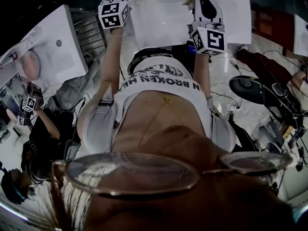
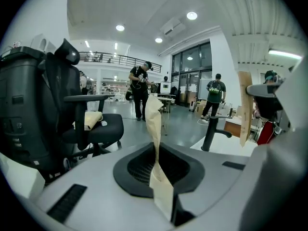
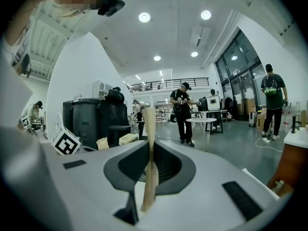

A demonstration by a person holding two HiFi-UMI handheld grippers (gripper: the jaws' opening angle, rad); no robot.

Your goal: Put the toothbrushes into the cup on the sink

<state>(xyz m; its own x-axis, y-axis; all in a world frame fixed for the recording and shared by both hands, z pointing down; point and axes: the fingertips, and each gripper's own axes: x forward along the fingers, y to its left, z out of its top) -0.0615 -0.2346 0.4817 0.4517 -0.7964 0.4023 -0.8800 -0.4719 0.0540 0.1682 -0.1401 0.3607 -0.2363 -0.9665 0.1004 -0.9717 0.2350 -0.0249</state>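
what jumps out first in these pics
A white printed shirt fills the head view's middle, with glasses below it. The left tongs and right tongs are both shut and empty, pointing into a large hall; a black faucet stands right of the left tongs.

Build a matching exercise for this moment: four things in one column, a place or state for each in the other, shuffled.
Things
1. left gripper
2. office chair
3. faucet
4. round table

Places or states
A. stands on a white counter
B. has a beige bundle on its seat
C. fingers shut together, nothing between them
D. on the open floor beside a standing person in black

Pairs: 1-C, 2-B, 3-A, 4-D
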